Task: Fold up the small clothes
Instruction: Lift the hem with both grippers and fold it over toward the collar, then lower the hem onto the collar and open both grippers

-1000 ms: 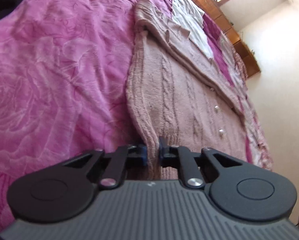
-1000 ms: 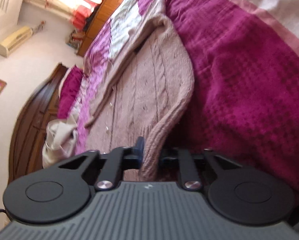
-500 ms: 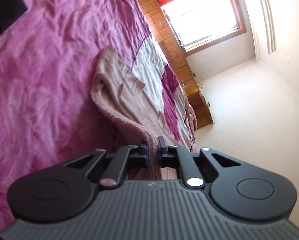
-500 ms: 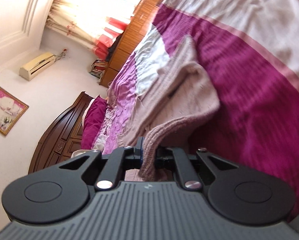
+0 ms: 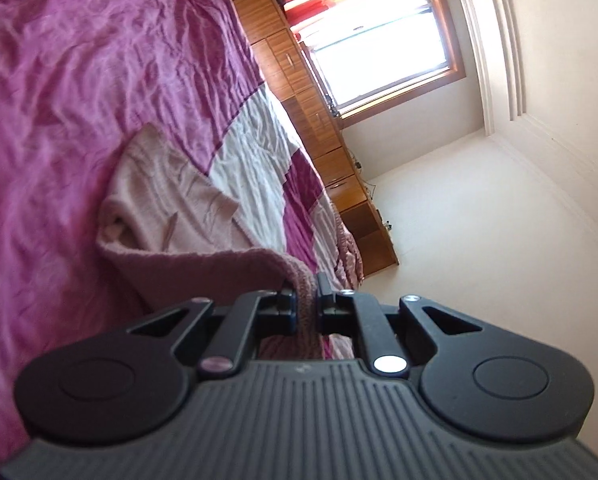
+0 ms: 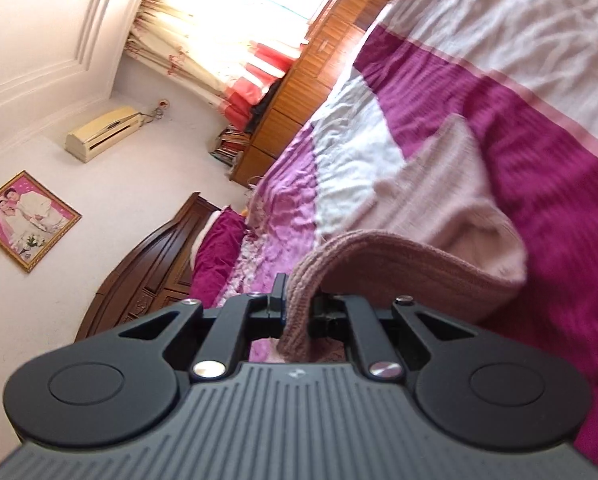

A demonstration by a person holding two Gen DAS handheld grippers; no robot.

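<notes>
Bedroom, daylit: a bed under a magenta-and-white patchwork bedspread (image 5: 79, 80) fills most of both views, with a bright window (image 5: 383, 52) and red-and-cream curtains (image 6: 203, 56) beyond it, and wooden cabinets (image 5: 299, 92) along that wall. Seen past the right gripper, up and to its left: a cream wall air conditioner (image 6: 105, 132), a gilt-framed portrait photograph (image 6: 25, 220) and a dark carved wooden headboard (image 6: 147, 268). Item: one dusty-pink knitted cardigan (image 5: 171, 208), its far part lying flat on the bedspread ahead of both grippers, its near edge lifted off the bed and curving back toward the cameras. Left gripper (image 5: 306, 308): jaws drawn together on the ribbed hem of the cardigan, a fold of knit pinched between the fingertips, the cloth running ahead and leftward from the grip. Right gripper (image 6: 297, 308): jaws likewise clamped on a thick roll of the same ribbed edge, the cloth arching ahead and rightward before dropping to the bedspread.
</notes>
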